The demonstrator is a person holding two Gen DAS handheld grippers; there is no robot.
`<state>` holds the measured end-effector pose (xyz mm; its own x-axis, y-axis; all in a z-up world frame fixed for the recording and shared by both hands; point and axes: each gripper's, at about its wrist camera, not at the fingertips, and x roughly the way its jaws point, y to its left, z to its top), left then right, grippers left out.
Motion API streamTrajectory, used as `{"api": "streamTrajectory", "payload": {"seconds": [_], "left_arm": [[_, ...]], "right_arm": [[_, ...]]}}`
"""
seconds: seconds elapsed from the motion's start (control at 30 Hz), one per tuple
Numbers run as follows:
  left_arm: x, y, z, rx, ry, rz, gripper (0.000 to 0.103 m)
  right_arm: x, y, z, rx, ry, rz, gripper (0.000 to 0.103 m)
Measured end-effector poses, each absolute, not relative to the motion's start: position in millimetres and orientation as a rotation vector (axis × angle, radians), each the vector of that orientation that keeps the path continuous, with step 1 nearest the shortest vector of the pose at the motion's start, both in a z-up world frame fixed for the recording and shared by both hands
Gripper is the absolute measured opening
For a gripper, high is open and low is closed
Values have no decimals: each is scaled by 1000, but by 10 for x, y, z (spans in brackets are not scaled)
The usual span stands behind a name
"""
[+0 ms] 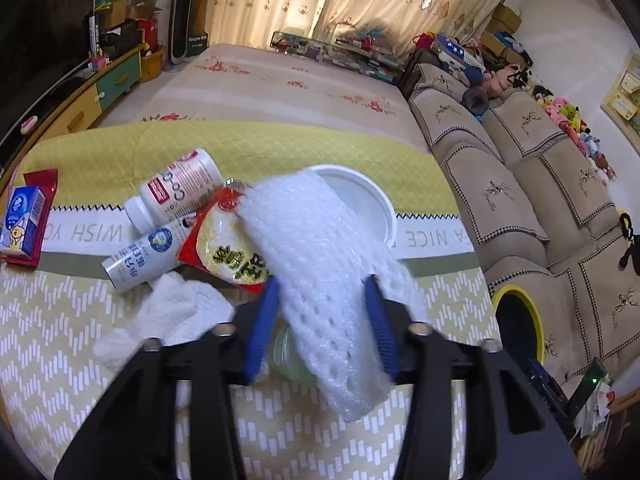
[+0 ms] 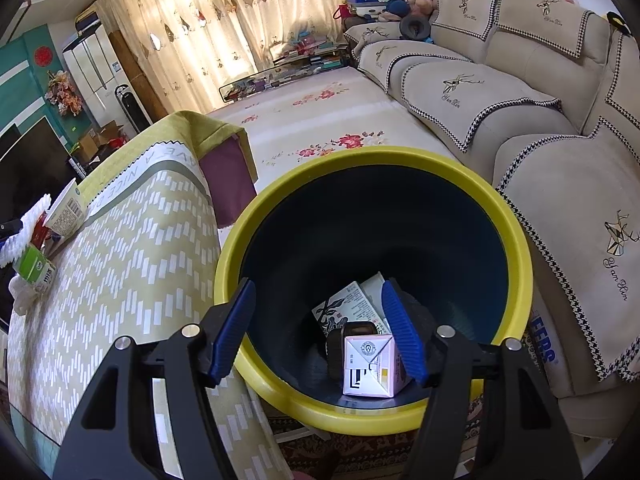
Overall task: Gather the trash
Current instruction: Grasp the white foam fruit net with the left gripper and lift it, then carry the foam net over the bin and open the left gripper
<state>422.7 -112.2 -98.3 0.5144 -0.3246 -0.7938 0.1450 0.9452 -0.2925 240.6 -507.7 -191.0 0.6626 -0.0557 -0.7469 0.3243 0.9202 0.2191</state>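
Note:
A white foam net sleeve (image 1: 312, 232) slants between the blue pads of my left gripper (image 1: 322, 280), which is shut on its lower part above the table. Under it lie a red and yellow snack packet (image 1: 224, 240), a white bowl (image 1: 360, 200) and a pale jar (image 1: 288, 356). My right gripper (image 2: 319, 284) hangs open over the yellow-rimmed bin (image 2: 516, 240), with nothing between its fingers. Inside the bin rest a pink carton (image 2: 368, 364) and a printed box (image 2: 348, 304).
On the yellow tablecloth (image 1: 80, 360) lie a large white bottle (image 1: 176, 192), a small bottle (image 1: 140, 256), crumpled tissue (image 1: 176, 316) and a blue carton (image 1: 24, 220). The bin's rim (image 1: 516, 292) shows right of the table, beside the sofa (image 1: 520, 184). A green carton (image 2: 34, 266) sits at the table's far end.

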Motion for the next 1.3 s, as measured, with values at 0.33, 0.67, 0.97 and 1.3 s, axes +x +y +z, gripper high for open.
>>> {"api": "streamTrajectory", "payload": {"seconds": [0.33, 0.67, 0.97, 1.3], "left_arm": [[3922, -1282, -505, -130, 835, -330, 22], [3346, -2027, -222, -60, 777, -532, 22], [3073, -3255, -506, 28, 877, -760, 22], [3225, -4384, -1083, 121, 996, -815, 23]], "right_arm": [[2318, -5086, -1830, 359, 795, -216, 62], [2105, -5185, -1691, 340, 748, -278, 66], [1831, -5487, -1663, 343, 717, -386, 67], [1523, -5909, -1672, 400, 690, -464, 68]]}}
